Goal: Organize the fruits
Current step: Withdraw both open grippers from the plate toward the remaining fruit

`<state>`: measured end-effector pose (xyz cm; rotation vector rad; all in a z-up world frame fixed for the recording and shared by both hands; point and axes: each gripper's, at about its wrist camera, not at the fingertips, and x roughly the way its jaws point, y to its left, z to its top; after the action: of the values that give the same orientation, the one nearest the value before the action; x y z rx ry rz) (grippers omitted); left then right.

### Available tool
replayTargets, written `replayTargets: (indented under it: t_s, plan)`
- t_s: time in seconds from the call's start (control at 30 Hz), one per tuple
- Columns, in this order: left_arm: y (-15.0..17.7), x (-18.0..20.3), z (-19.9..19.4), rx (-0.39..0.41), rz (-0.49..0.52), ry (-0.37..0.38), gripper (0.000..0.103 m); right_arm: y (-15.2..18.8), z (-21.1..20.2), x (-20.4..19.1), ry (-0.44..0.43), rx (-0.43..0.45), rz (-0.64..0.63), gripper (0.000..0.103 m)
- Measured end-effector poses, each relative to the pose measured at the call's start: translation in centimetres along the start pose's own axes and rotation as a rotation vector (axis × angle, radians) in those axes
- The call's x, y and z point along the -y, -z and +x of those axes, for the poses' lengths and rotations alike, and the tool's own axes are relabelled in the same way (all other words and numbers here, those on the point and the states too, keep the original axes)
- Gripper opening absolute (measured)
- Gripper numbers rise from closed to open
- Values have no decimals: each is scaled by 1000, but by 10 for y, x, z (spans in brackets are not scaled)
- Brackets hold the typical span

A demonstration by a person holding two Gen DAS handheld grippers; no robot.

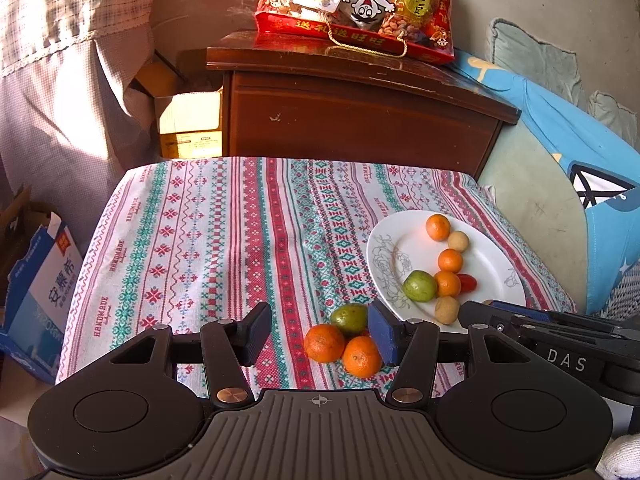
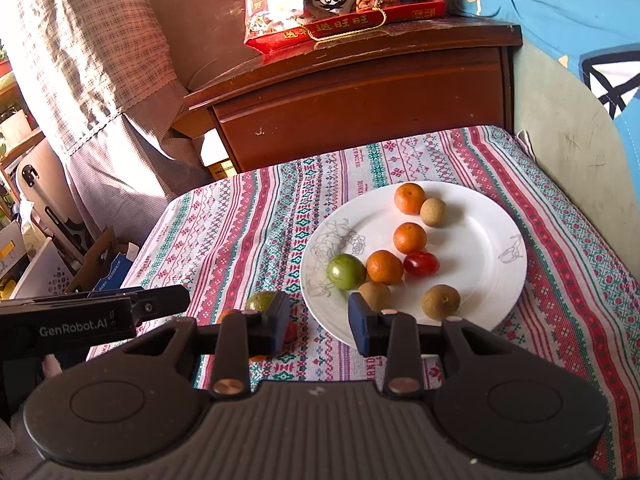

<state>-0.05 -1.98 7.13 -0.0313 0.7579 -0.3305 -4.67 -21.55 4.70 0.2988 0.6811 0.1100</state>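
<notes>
A white plate on the patterned cloth holds several small fruits: oranges, a green fruit, a red tomato and brown longans. The plate also shows in the left wrist view. On the cloth beside it lie two oranges and a green fruit. My left gripper is open and empty, its jaws around these loose fruits. My right gripper is open and empty at the plate's near left rim.
A dark wooden cabinet stands behind the table with a red snack bag on top. Cardboard boxes sit on the floor at left. A blue cushion lies at right.
</notes>
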Motion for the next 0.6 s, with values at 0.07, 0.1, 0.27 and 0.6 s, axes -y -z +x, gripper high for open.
replayTargets:
  t_s: [0.07, 0.1, 0.27, 0.6]
  plan:
    - [4, -4, -2, -2, -2, -14, 53, 4, -1, -2, -2, -6, 0, 34]
    - [6, -6, -2, -4, -5, -20, 53, 7, -1, -2, -2, -9, -1, 34]
    - [15, -18, -7, -8, -22, -52, 53, 19, 0, -8, -8, -30, -19, 34]
    - [25, -37, -7, -18, -53, -105, 53, 35, 18, -28, -69, -75, -80, 34]
